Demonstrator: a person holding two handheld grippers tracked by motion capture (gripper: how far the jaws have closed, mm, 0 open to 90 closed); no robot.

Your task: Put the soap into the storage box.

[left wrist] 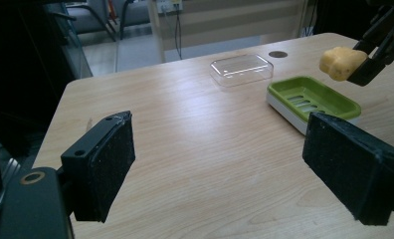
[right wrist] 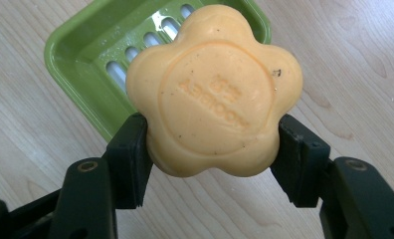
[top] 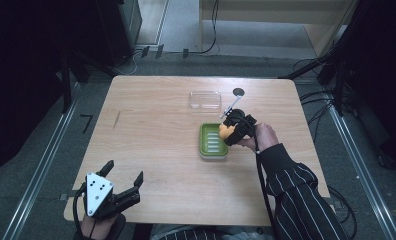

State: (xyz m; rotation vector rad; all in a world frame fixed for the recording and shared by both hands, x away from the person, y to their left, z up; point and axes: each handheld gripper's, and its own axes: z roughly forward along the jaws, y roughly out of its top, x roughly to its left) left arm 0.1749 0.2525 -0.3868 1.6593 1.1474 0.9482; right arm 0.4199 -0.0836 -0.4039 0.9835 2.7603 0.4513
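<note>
Yellow flower-shaped soap [right wrist: 214, 92] held above green slotted dish [right wrist: 93, 47].

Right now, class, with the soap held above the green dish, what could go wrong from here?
1. The right gripper pinches the flower-shaped soap only at its lower edge; its rounded lobes might slip from the fingers.
2. The soap hangs over the rim of the soap dish, not its middle, so a release might tip it onto the table.
3. The clear lid lies close behind and could get nudged.

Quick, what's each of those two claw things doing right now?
Left gripper: open, holding nothing, at the near table edge.
Right gripper: closed on the yellow flower-shaped soap, above the green soap dish.
</note>
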